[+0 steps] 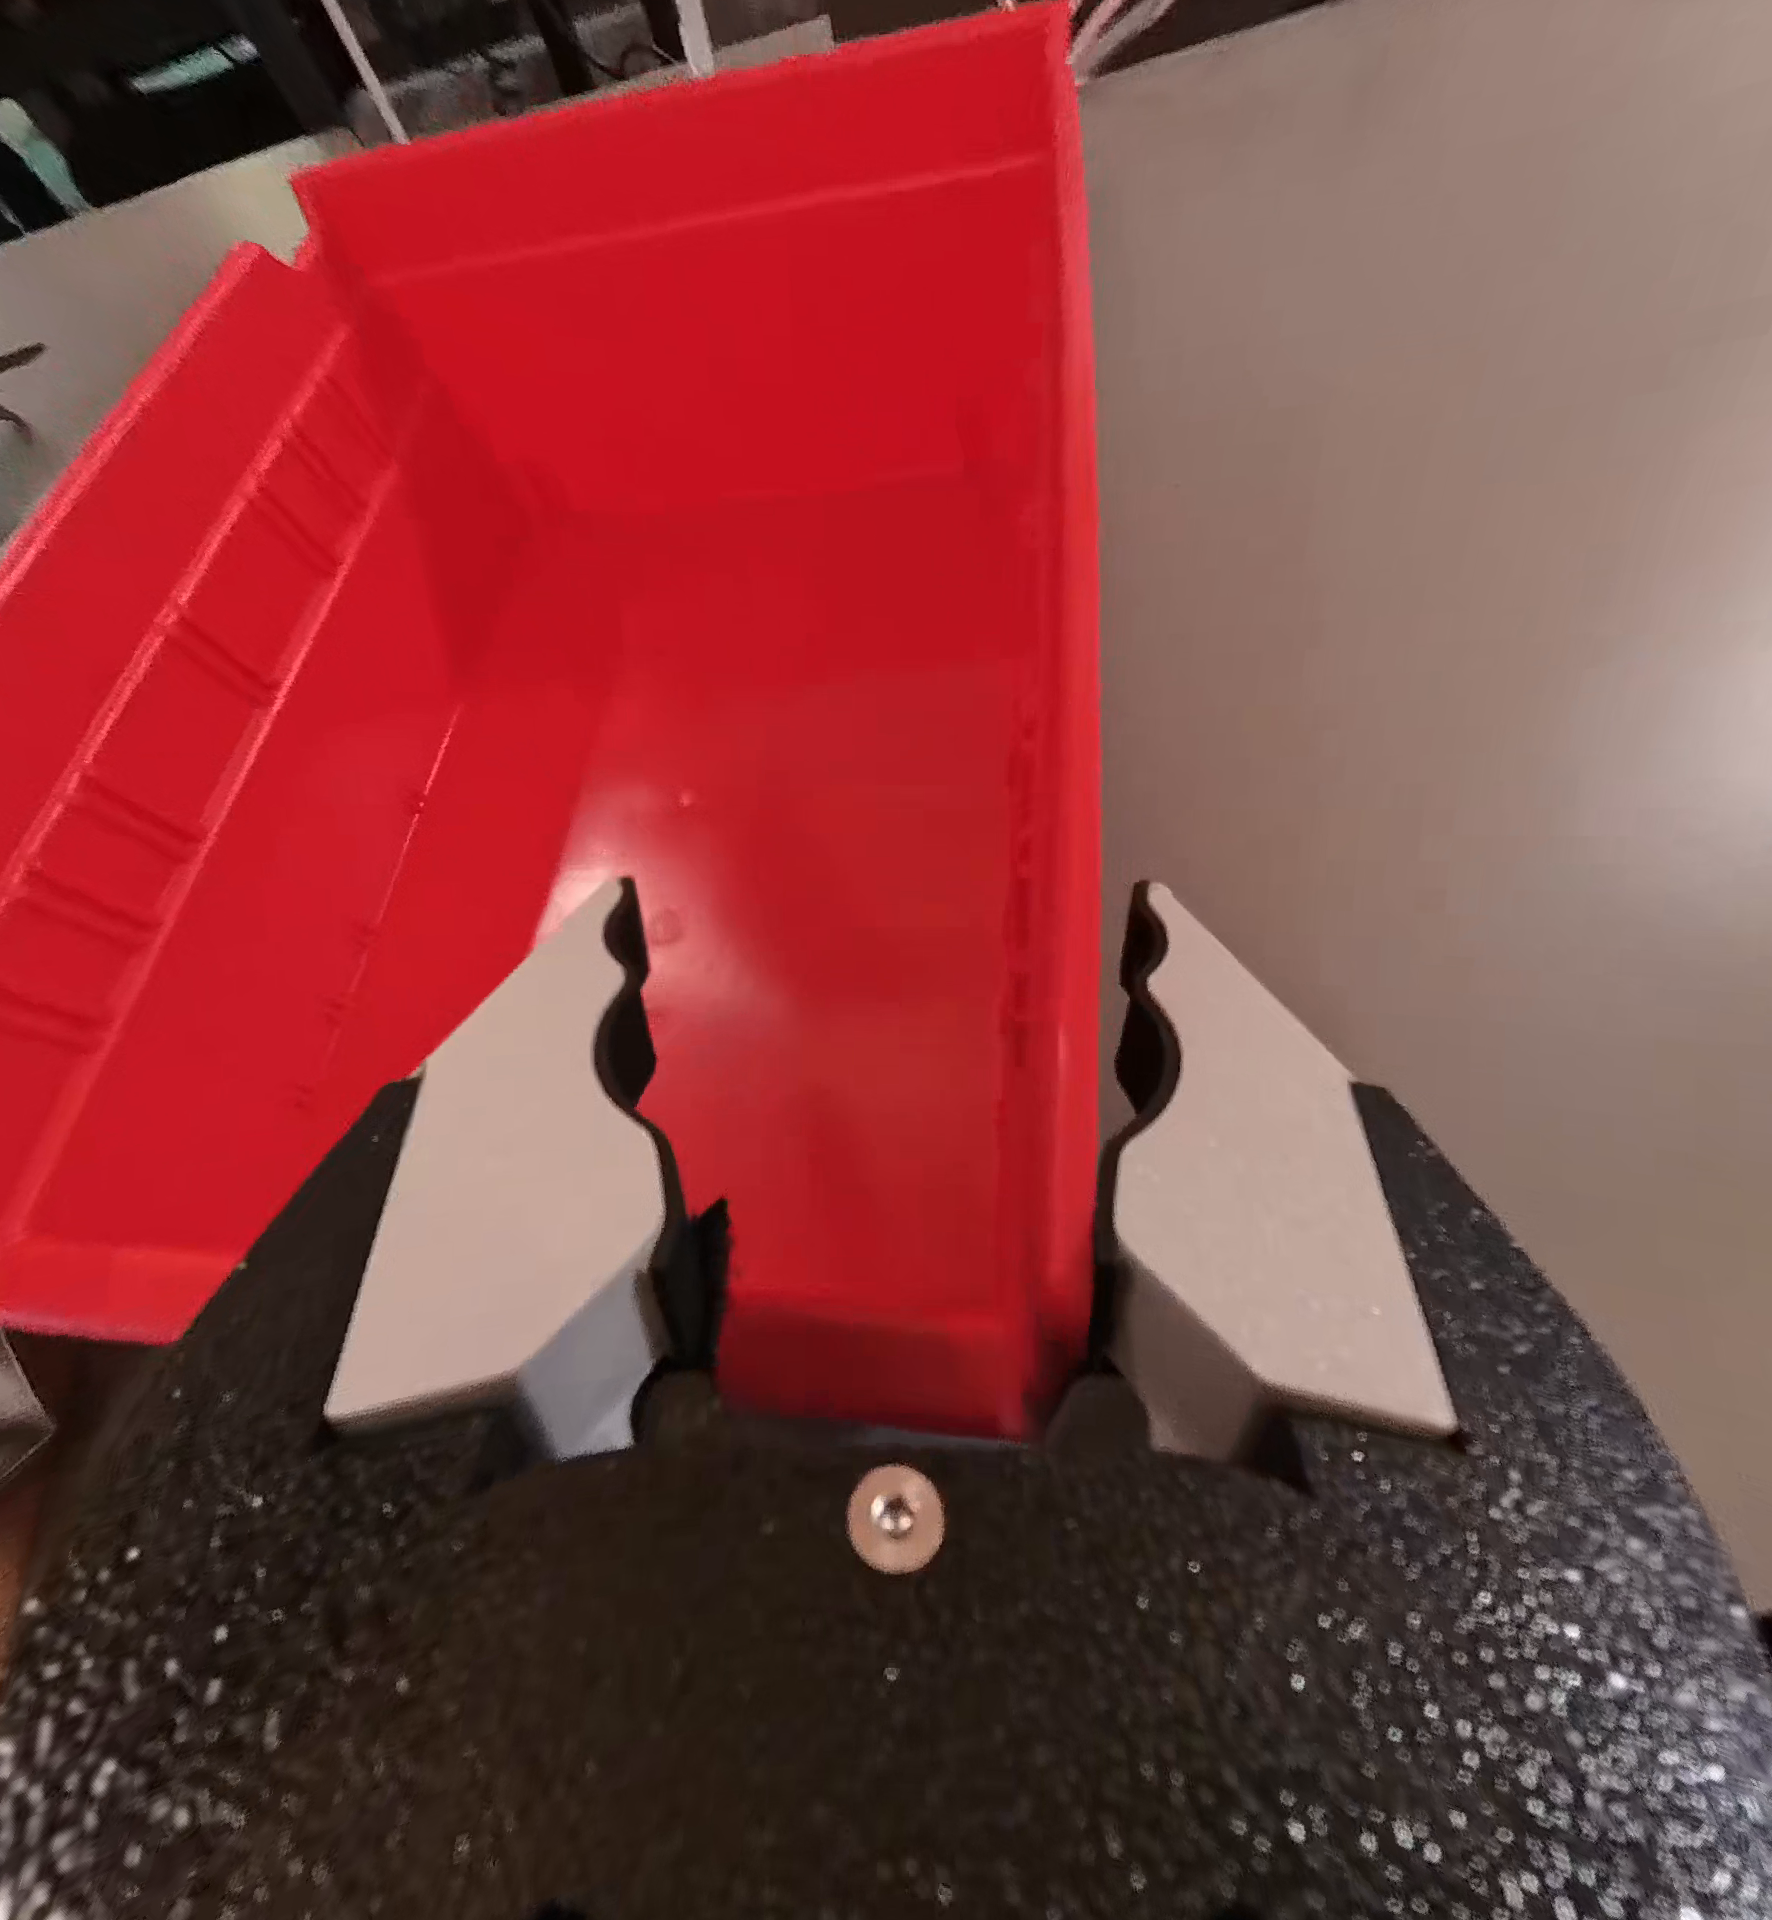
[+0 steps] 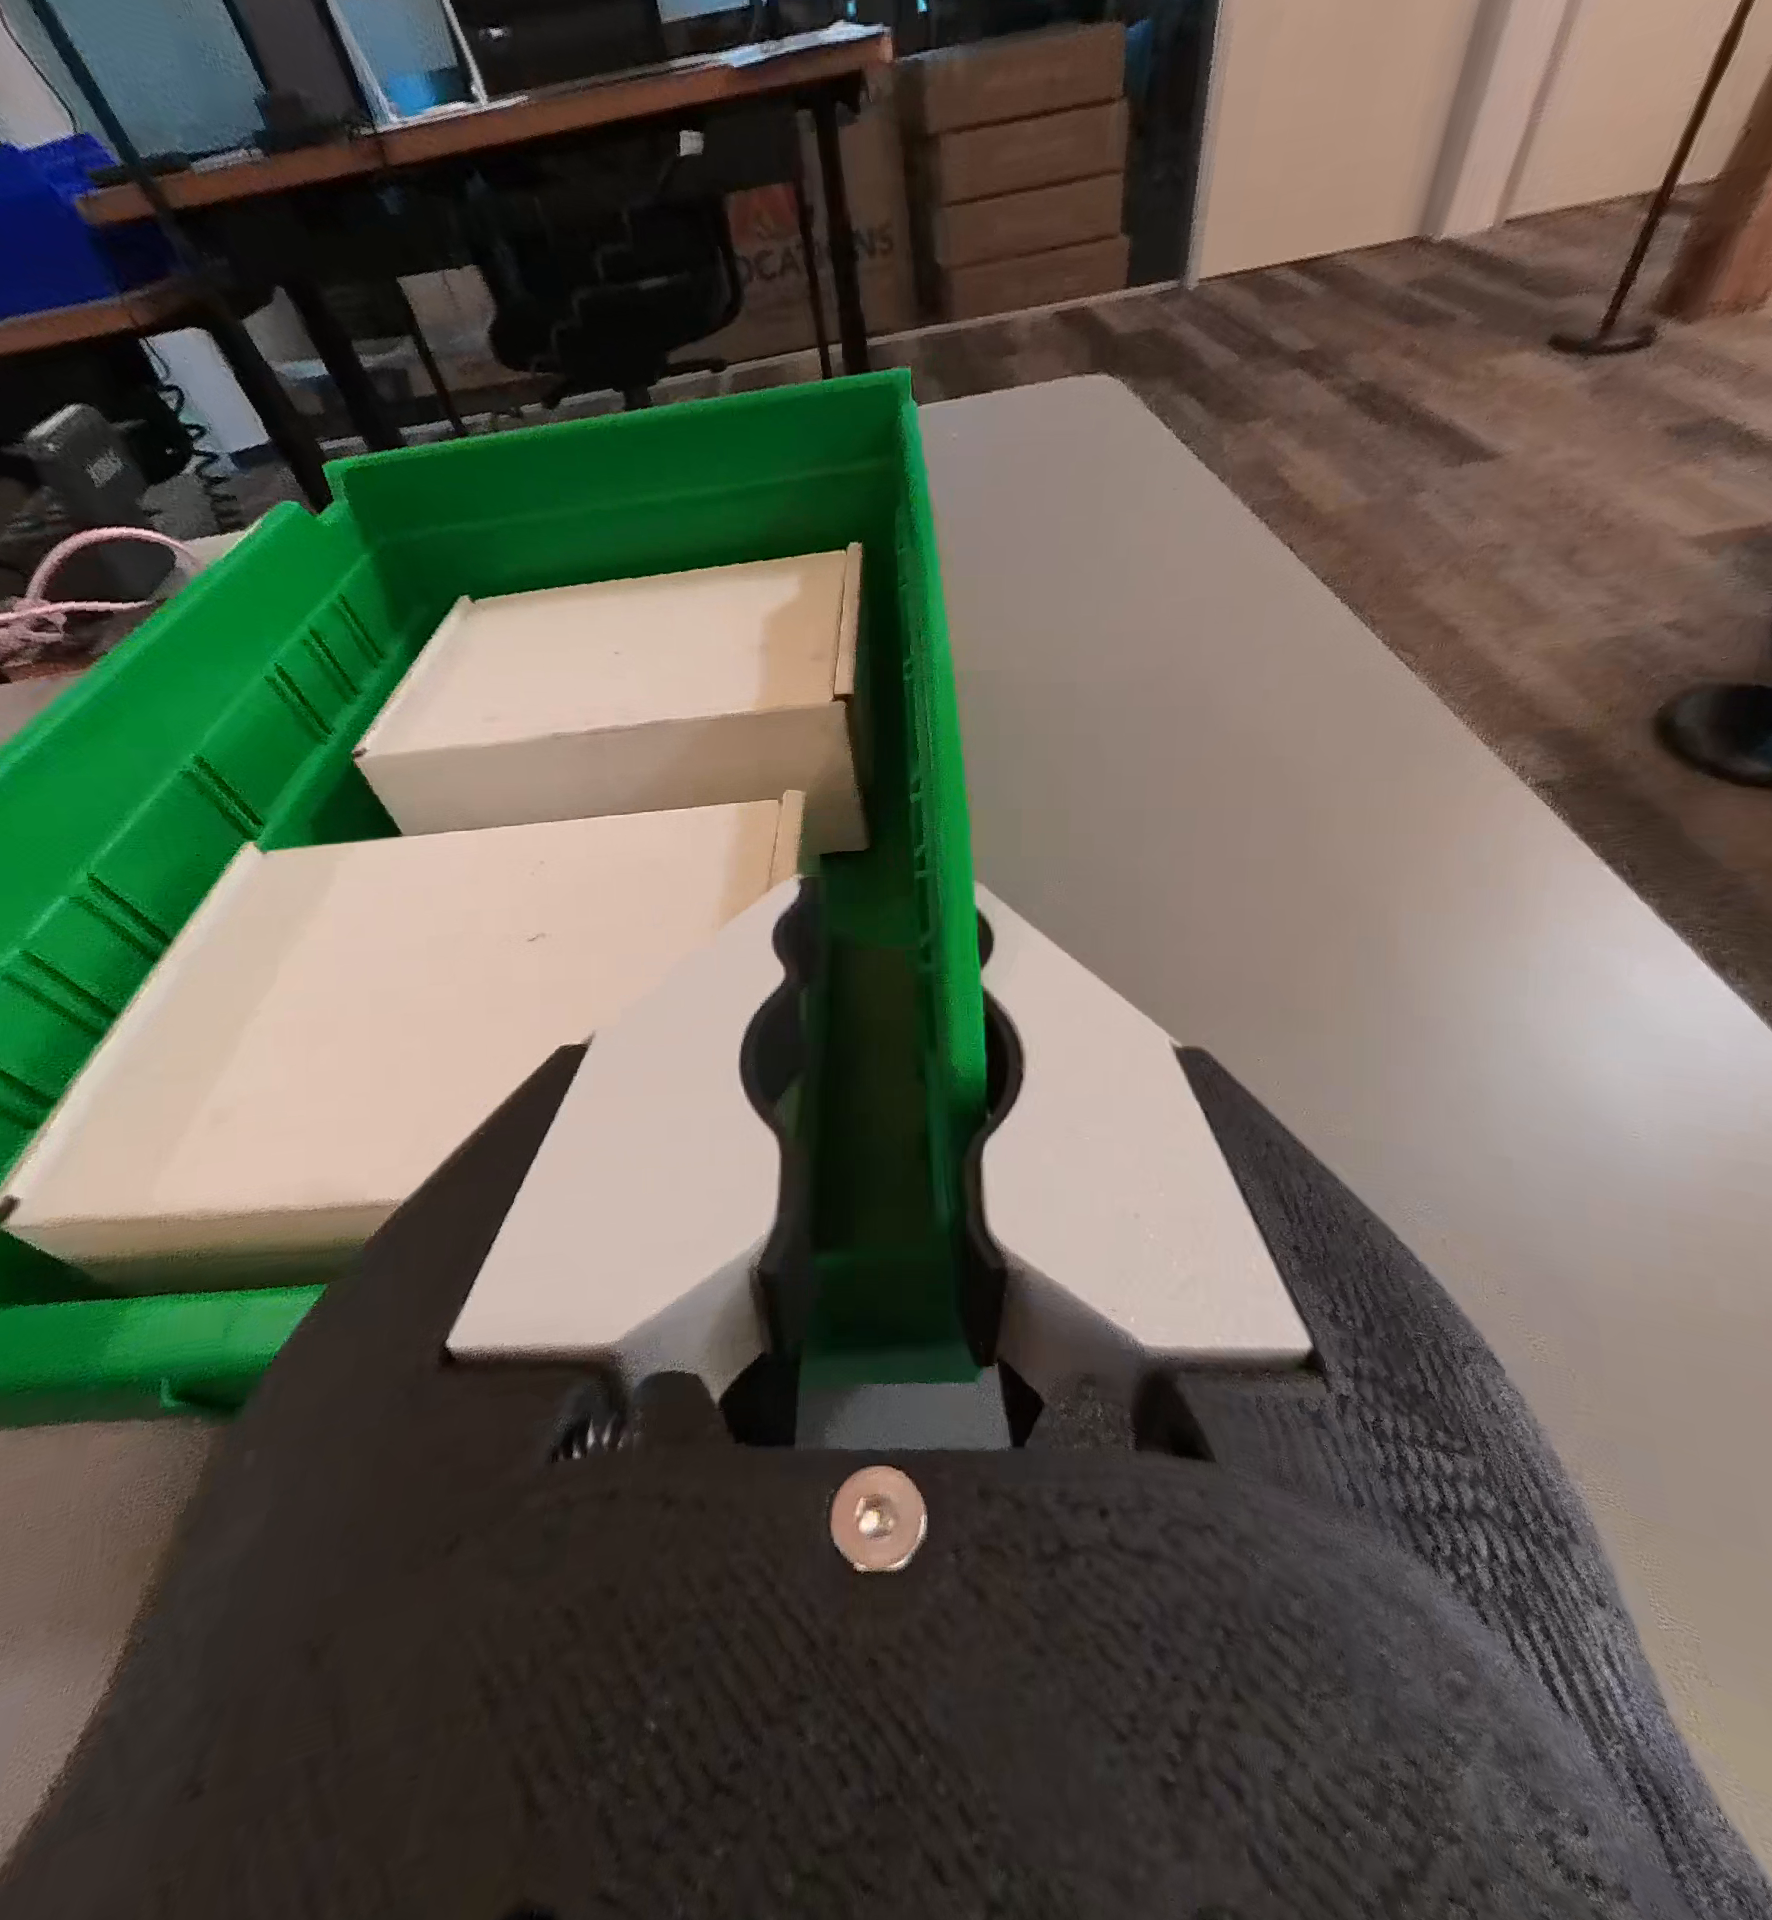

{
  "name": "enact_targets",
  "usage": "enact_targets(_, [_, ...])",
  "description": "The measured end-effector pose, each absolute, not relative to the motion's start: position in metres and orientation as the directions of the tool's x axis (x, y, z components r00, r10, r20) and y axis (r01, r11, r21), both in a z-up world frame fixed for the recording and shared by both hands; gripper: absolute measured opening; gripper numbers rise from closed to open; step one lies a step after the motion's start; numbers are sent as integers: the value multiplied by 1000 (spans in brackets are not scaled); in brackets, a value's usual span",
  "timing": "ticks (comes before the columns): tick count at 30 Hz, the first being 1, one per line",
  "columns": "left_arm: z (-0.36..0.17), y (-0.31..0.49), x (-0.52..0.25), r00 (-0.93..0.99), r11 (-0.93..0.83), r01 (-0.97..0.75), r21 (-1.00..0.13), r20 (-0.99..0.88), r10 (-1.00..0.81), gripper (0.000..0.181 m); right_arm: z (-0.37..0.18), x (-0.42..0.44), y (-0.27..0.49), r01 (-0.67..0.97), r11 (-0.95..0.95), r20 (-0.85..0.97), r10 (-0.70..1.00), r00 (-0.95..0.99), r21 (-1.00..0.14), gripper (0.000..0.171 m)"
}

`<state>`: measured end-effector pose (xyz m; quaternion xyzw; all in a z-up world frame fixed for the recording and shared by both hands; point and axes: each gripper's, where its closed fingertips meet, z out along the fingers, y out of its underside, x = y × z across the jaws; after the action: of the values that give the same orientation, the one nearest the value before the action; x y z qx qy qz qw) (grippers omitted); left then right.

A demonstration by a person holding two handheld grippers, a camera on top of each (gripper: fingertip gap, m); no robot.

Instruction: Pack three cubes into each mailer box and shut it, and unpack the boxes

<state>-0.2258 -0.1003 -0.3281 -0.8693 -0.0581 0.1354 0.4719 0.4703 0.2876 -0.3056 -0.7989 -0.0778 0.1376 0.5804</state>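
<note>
Fingers (image 2: 653, 1122) of our right gripper (image 2: 887, 914) clamp the green bin's (image 2: 134, 935) side wall, two shut mailer boxes (image 2: 394, 997) left of them, while our left gripper (image 1: 887, 904) gapes over an empty red bin (image 1: 757, 520); unpacking apparently remains.

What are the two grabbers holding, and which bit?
The right gripper pinches the green bin by its right side wall. The left gripper is open, straddling the red bin's right wall, gripping nothing.
</note>
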Motion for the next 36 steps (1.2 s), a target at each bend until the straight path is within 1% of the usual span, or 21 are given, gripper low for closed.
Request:
enact_targets(1, [-330, -101, -224, 961, -569, -37, -822, -185, 205, 86, -306, 471, 288, -29, -317, -123, 279, 952, -948, 24])
enact_targets(2, [-332, -101, -223, 964, -591, -50, -805, -194, 183, 79, -306, 473, 288, -25, -322, -117, 269, 956, -946, 18])
enact_targets(3, [-334, -101, -222, 965, -610, -63, -790, -203, 163, 70, -306, 475, 287, -19, -329, -111, 263, 958, -944, 6])
enact_targets(4, [-335, -101, -220, 967, -621, -73, -780, -207, 147, 62, -306, 475, 285, -4, -326, -100, 276, 956, -945, 1])
enact_targets(9, [-339, -97, -206, 988, -626, -40, -779, -124, 92, 20, -306, 469, 279, 44, -327, -71, 332, 941, -944, 2])
enact_targets(11, [-339, -97, -206, 987, -618, -50, -784, -135, 92, 3, -306, 465, 277, 70, -326, -51, 349, 936, -943, 2])
enact_targets(20, [-338, -102, -207, 977, -612, -118, -782, -201, 69, 3, -306, 415, 268, 90, -324, -84, 484, 871, -942, 2])
enact_targets(27, [-336, -116, -203, 981, -600, -134, -789, -191, 32, 4, -306, 347, 252, 155, -305, -50, 570, 820, -940, 2])
enact_targets(31, [-334, -123, -198, 976, -583, -171, -794, -216, 9, 3, -306, 304, 242, 184, -283, -25, 603, 798, -941, 2])
enact_targets(36, [-318, -138, -179, 969, -541, -222, -812, -246, -28, 5, -306, 249, 234, 175, -278, -53, 654, 755, -944, 1])
